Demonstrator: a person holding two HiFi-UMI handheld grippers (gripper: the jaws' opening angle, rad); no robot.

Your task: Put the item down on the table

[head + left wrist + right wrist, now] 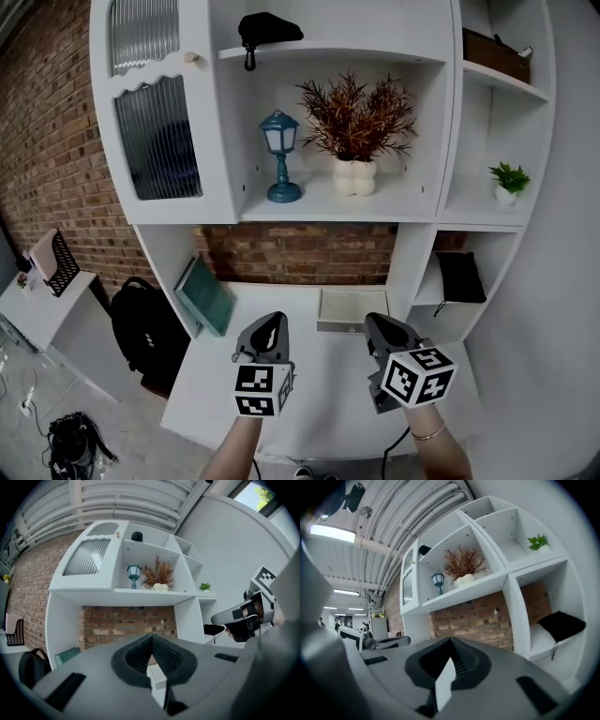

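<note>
A flat pale grey box (pixel 352 309) lies on the white table (pixel 323 380) against the brick back wall. Both grippers hover over the table just in front of it. My left gripper (pixel 272 323) is shut, its ribbed jaws meeting at the tip (pixel 151 638) with nothing between them. My right gripper (pixel 377 325) sits to its right and also looks shut and empty, jaws touching at the tip (pixel 450 640). In the left gripper view a corner of the box (pixel 157 677) shows below the jaws.
A teal book (pixel 206 295) leans at the table's left wall. A black pouch (pixel 459 277) lies in the right cubby. On the shelf above stand a blue lamp (pixel 279 155) and a dried plant in a white vase (pixel 356 127). A black backpack (pixel 141 328) sits on the floor at left.
</note>
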